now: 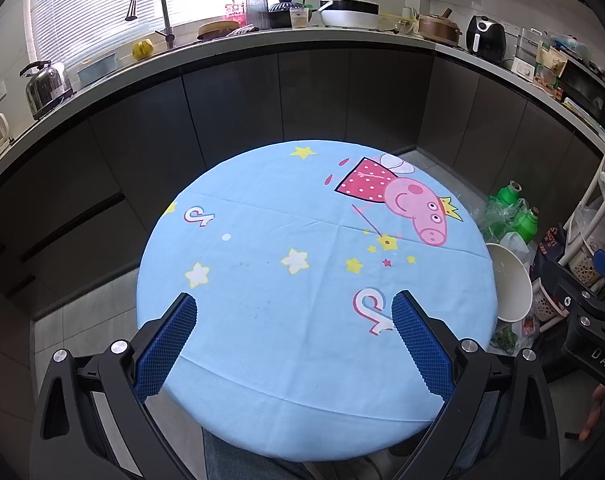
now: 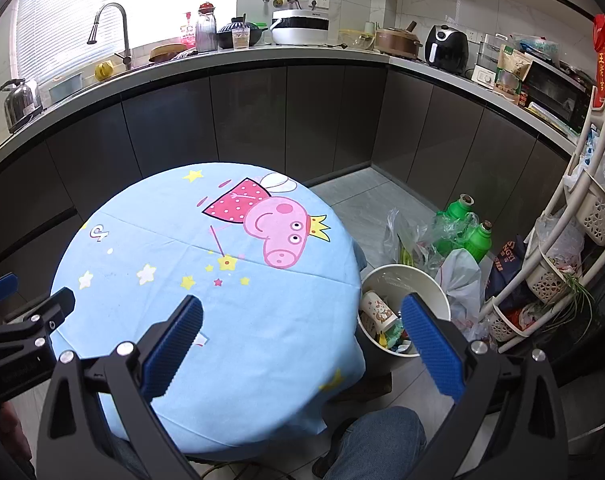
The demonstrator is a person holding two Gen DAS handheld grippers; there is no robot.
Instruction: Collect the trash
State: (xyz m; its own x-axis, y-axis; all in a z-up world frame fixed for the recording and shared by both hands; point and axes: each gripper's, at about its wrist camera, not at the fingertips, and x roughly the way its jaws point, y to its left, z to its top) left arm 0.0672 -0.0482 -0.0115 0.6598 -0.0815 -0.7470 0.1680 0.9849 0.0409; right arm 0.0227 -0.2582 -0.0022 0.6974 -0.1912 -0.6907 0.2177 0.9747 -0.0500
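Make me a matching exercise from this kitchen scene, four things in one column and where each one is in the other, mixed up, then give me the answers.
Things:
1. paper cup
2. green bottles
3. kettle
4. black air fryer

Places:
A. on the counter's left end
B. inside the white waste bin
C. on the floor behind the bin
D. on the counter near the right corner

Pairs: 1-B, 2-C, 3-A, 4-D
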